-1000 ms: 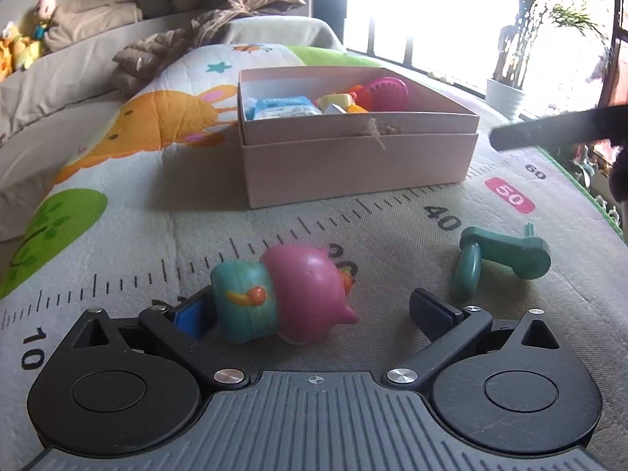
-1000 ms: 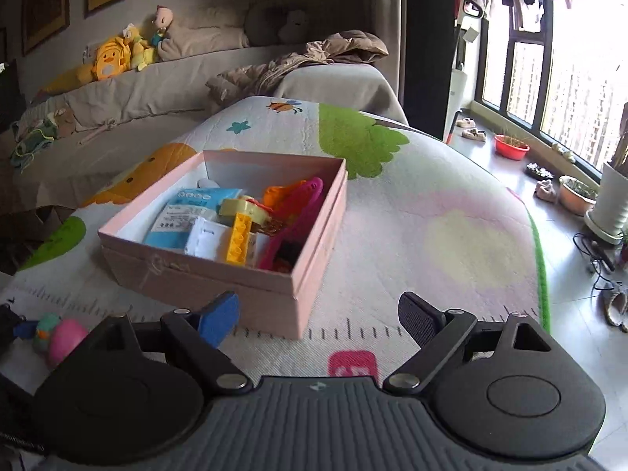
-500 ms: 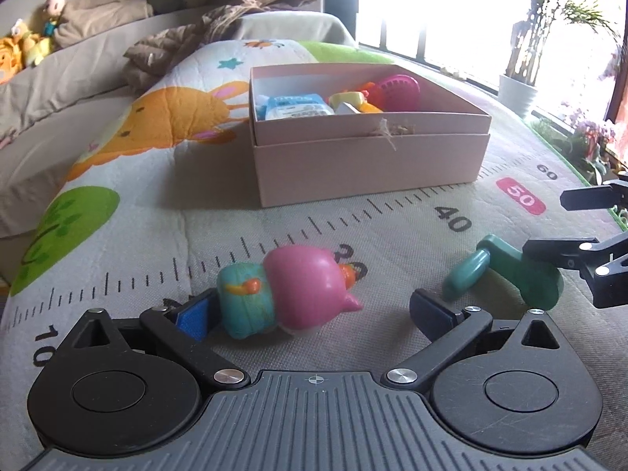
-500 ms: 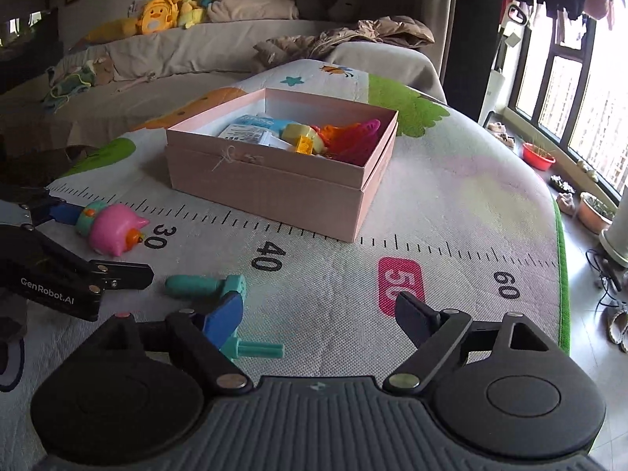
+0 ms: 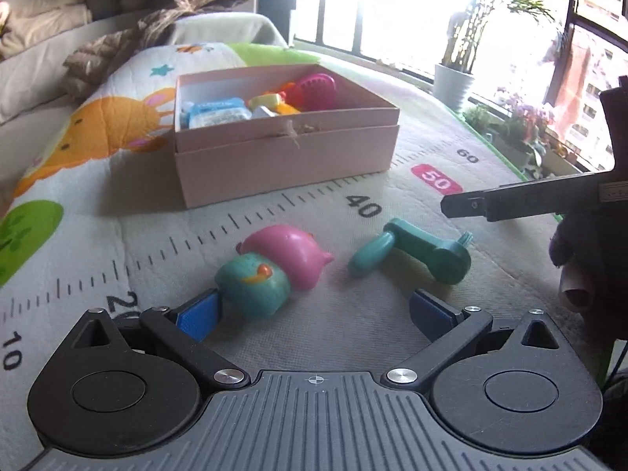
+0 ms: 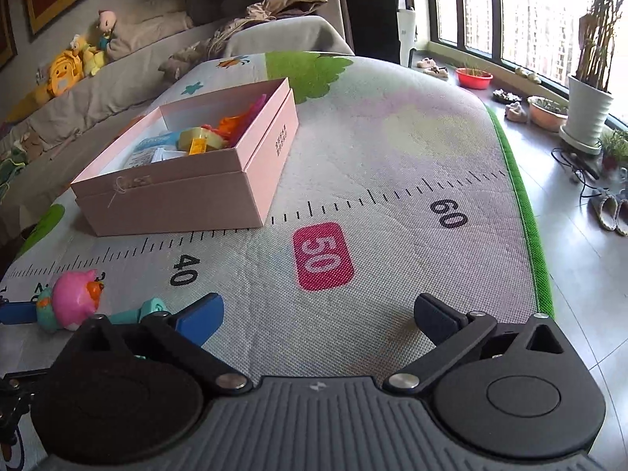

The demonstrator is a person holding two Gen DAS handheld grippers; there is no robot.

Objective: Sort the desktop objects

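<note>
A pink and teal pig toy [image 5: 274,269] lies on the play mat, touching the left fingertip of my open left gripper [image 5: 314,314]. A teal handle-shaped toy [image 5: 424,253] lies just right of it. A pink box [image 5: 282,157] holding several toys stands behind them. In the right wrist view my right gripper [image 6: 318,314] is open and empty over the mat near the "50" mark [image 6: 322,256]. The pig toy [image 6: 72,305], the teal toy [image 6: 133,314] and the box [image 6: 180,196] lie to its left.
The play mat [image 6: 392,149] has a ruler print and a green edge on the right. Beyond it are floor, slippers [image 6: 612,212] and plant pots [image 6: 586,112]. A sofa with blankets and plush toys [image 6: 70,70] stands behind the box.
My right gripper has swung to the right, away from the teal toy, and now faces the "50" mark. My left gripper has shifted so the pig toy sits nearer its left finger.
</note>
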